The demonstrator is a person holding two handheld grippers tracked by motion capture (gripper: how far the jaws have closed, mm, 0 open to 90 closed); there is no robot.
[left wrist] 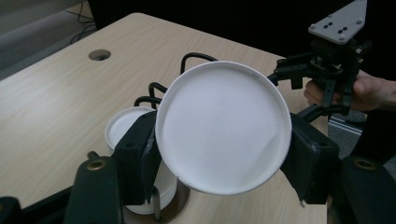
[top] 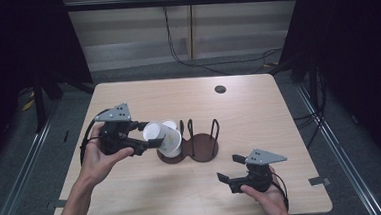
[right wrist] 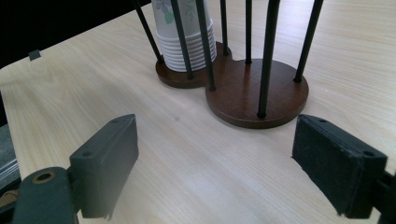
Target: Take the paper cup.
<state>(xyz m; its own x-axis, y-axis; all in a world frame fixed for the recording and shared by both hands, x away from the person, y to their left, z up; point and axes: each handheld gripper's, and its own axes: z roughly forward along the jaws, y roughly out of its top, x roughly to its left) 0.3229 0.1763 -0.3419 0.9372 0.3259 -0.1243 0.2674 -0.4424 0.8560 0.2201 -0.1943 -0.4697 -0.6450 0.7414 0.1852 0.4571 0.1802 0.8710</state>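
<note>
Above the wooden cup rack [top: 201, 148], over its left ring, a white paper cup [top: 162, 138] lies tilted on its side, pinched across its wall by the jaws of the left gripper [top: 147, 135]; a stack of cups [right wrist: 185, 32] stands in that ring beneath it, the other ring bare. Right of the rack and nearer the person, the right gripper [top: 228, 168] hovers over the table [top: 258, 108] with jaws spread wide around nothing

Cup stack [right wrist: 186, 32] in holder's [right wrist: 261, 95] left ring
</note>
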